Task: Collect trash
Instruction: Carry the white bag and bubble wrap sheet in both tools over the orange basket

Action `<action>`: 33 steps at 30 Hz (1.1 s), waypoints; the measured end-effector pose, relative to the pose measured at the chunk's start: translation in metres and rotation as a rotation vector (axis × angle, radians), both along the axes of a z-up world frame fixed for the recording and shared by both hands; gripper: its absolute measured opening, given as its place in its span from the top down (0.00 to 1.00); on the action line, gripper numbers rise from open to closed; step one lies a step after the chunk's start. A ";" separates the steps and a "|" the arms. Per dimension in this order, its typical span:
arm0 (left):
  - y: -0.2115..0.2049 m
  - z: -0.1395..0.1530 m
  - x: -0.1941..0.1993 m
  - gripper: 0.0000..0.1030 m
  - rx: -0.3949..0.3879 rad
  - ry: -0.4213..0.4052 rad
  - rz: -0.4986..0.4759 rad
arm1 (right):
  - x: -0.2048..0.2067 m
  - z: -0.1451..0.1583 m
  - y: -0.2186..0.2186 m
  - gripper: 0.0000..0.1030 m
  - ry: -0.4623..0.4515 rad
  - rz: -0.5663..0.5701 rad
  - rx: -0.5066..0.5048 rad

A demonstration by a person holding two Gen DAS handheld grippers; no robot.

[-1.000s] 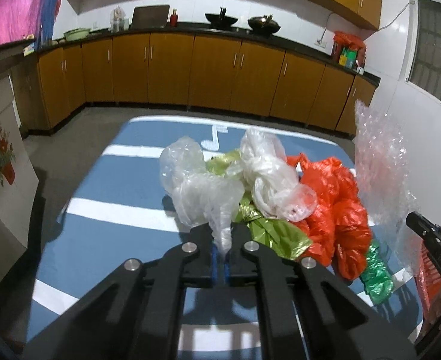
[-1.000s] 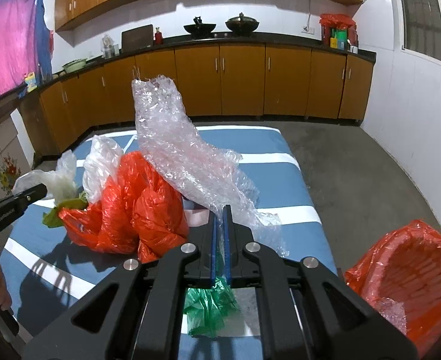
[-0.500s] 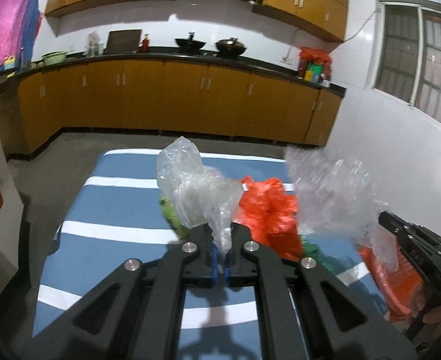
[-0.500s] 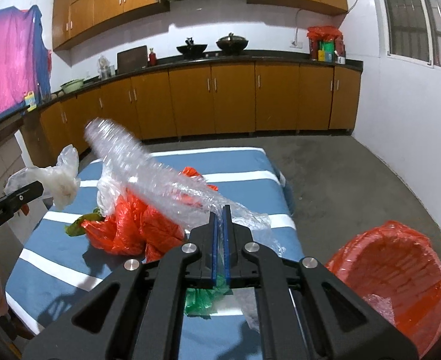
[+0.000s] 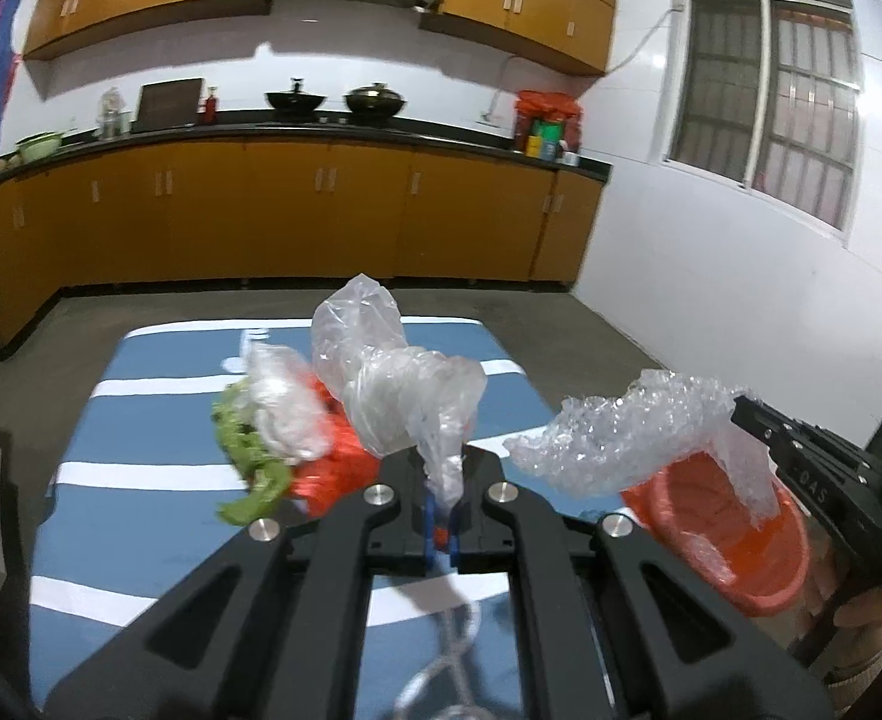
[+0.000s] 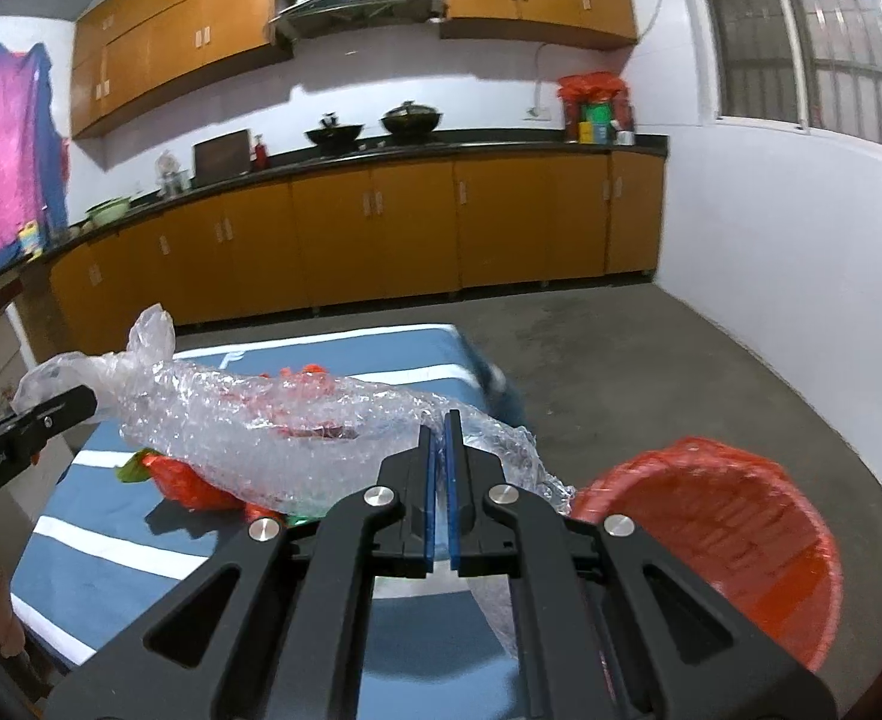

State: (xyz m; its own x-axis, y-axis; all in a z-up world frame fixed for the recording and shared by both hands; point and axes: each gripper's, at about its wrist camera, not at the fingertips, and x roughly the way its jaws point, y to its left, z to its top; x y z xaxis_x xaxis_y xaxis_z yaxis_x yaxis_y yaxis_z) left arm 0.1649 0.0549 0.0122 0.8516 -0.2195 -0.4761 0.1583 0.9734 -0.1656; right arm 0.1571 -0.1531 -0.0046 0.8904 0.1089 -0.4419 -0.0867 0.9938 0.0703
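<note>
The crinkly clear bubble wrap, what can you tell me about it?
The clear bubble wrap sheet is a long, crumpled strip of see-through plastic covered in small air bubbles. The right gripper pinches one end between its shut blue pads, and the rest stretches out in the air above the blue, white-striped table, touching nothing else I can see. Red bags show through it. An orange bin sits just right of it.
</note>
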 end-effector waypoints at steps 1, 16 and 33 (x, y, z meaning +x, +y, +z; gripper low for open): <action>-0.006 0.000 -0.001 0.96 0.000 -0.001 -0.014 | -0.003 0.001 -0.007 0.97 -0.004 -0.019 0.001; -0.098 -0.003 -0.011 0.96 -0.015 -0.007 -0.249 | -0.038 -0.003 -0.096 0.97 0.005 -0.275 0.007; -0.217 -0.030 -0.013 0.96 -0.004 0.042 -0.500 | -0.062 -0.015 -0.169 0.97 0.057 -0.515 0.009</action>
State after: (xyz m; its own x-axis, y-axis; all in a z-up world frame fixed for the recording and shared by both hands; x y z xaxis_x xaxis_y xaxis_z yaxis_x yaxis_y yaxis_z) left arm 0.1517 -0.1624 -0.0177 0.6217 -0.5979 -0.5060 0.5987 0.7793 -0.1852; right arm 0.0951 -0.3220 -0.0196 0.8042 -0.3328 -0.4924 0.4176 0.9060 0.0697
